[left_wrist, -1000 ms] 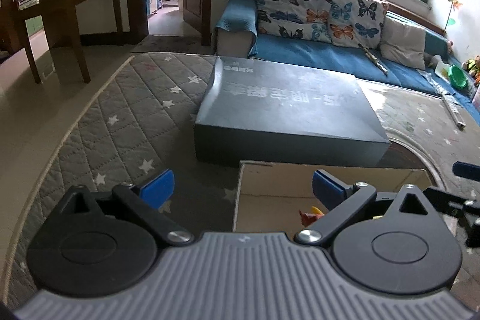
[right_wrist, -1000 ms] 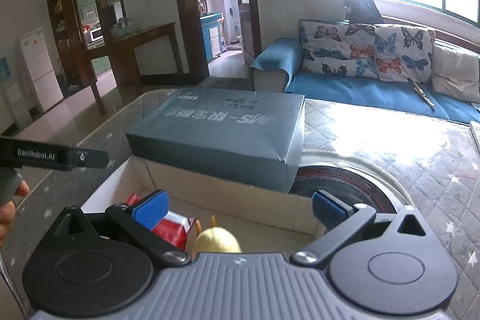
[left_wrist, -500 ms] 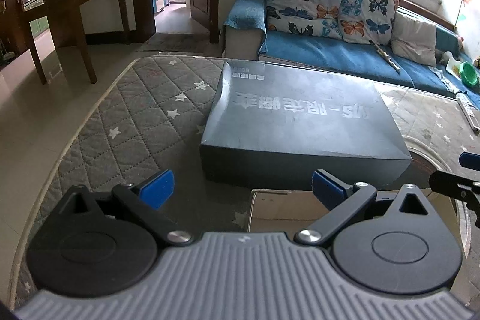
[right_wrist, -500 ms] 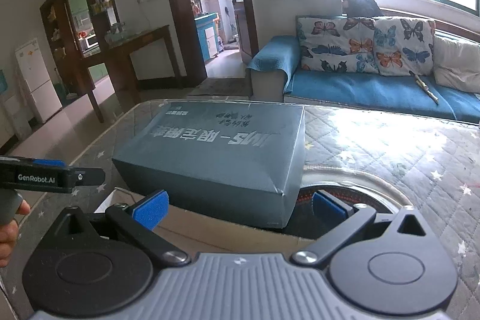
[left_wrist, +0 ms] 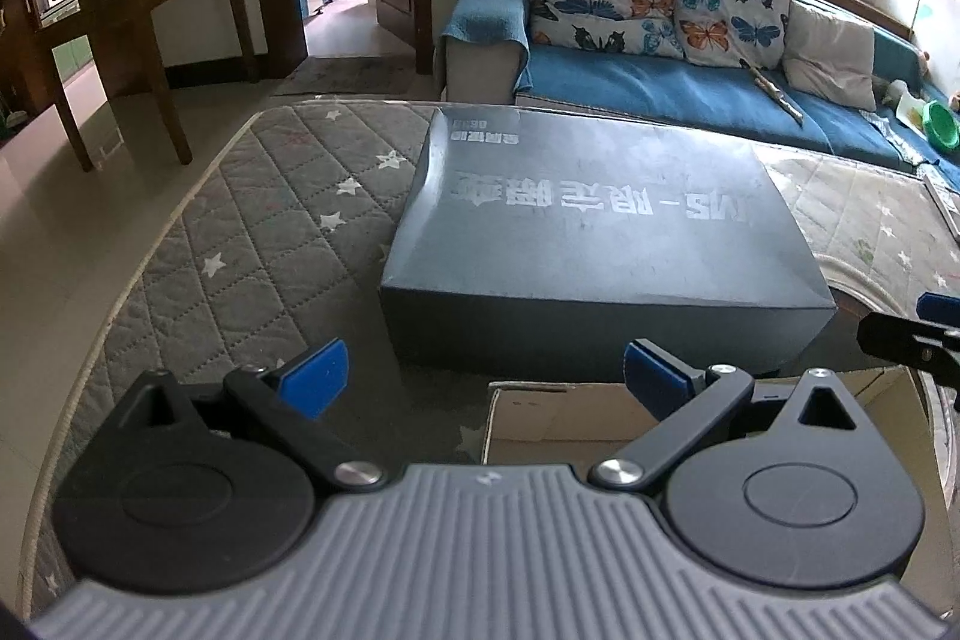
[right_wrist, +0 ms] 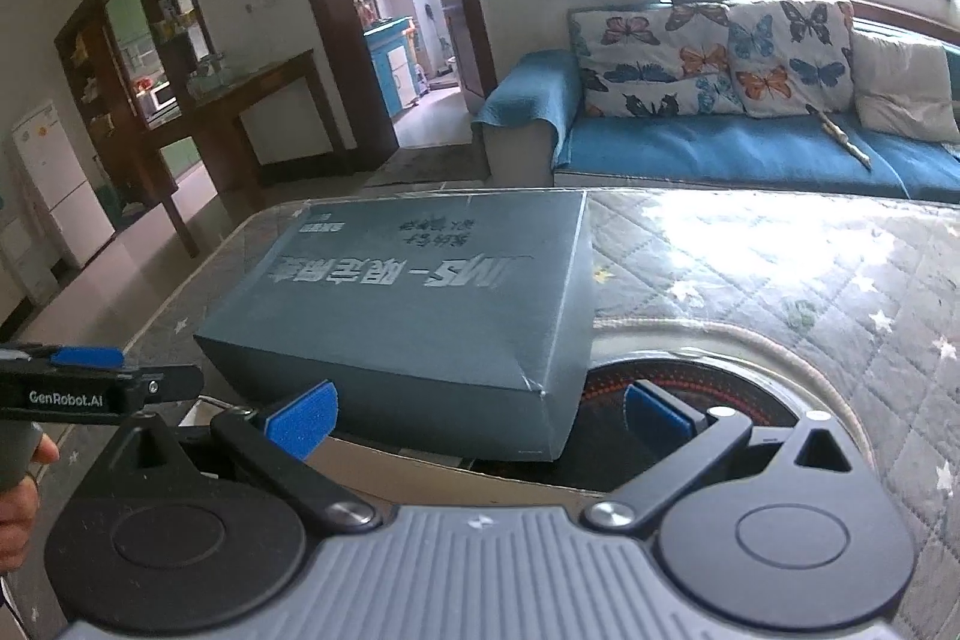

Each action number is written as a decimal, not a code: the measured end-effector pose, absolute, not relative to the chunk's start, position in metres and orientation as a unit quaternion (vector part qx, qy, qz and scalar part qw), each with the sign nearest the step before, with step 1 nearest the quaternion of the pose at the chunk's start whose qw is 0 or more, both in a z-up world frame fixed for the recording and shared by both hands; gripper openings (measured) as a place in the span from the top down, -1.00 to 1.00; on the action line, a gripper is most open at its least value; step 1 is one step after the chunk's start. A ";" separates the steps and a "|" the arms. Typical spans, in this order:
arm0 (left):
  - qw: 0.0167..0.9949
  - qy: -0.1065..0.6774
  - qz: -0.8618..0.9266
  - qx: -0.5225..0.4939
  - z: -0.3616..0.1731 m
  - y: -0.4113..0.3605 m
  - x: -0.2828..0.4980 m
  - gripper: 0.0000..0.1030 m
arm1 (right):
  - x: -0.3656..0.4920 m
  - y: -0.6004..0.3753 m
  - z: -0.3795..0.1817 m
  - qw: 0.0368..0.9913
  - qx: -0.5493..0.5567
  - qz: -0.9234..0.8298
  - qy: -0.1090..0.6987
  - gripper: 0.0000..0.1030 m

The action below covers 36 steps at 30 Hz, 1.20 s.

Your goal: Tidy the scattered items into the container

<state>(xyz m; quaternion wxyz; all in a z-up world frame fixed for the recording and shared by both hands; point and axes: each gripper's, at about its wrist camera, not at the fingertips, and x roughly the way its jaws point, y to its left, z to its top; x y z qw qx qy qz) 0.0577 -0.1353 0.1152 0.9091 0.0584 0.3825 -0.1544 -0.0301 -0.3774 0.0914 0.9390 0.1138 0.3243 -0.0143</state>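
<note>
Only the far wall of the cardboard box (left_wrist: 558, 415) shows in the left wrist view, just under my left gripper (left_wrist: 486, 379), which is open with nothing between its blue pads. In the right wrist view a strip of the cardboard box (right_wrist: 468, 478) runs below my right gripper (right_wrist: 480, 415), also open and holding nothing. The box's inside and any items in it are hidden by the gripper bodies. The other gripper (right_wrist: 90, 388) shows at the left edge of the right wrist view, held by a hand (right_wrist: 24, 496).
A large dark grey flat box (left_wrist: 600, 232) with white lettering lies on the quilted star-pattern mat (left_wrist: 270, 220), right behind the cardboard box. A round dark disc (right_wrist: 690, 388) sits to its right. Beyond are a blue sofa (left_wrist: 690, 88) with butterfly cushions and a wooden table (left_wrist: 150, 10).
Both grippers have tilted up and pulled back from the cardboard box. Its inside, with the red and yellow items seen a second ago, has dropped out of view. Both stay open.
</note>
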 end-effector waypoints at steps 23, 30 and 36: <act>0.910 0.372 -0.172 0.065 0.115 -0.129 -0.029 -0.94 | -0.105 -0.346 0.096 0.943 0.100 -0.010 0.316 -1.00; 0.910 0.377 -0.164 0.058 0.107 -0.122 -0.049 -0.94 | -0.125 -0.333 0.089 0.941 0.097 -0.007 0.323 -1.00; 0.910 0.372 -0.169 0.062 0.105 -0.125 -0.068 -0.94 | -0.139 -0.323 0.084 0.940 0.091 -0.007 0.328 -1.00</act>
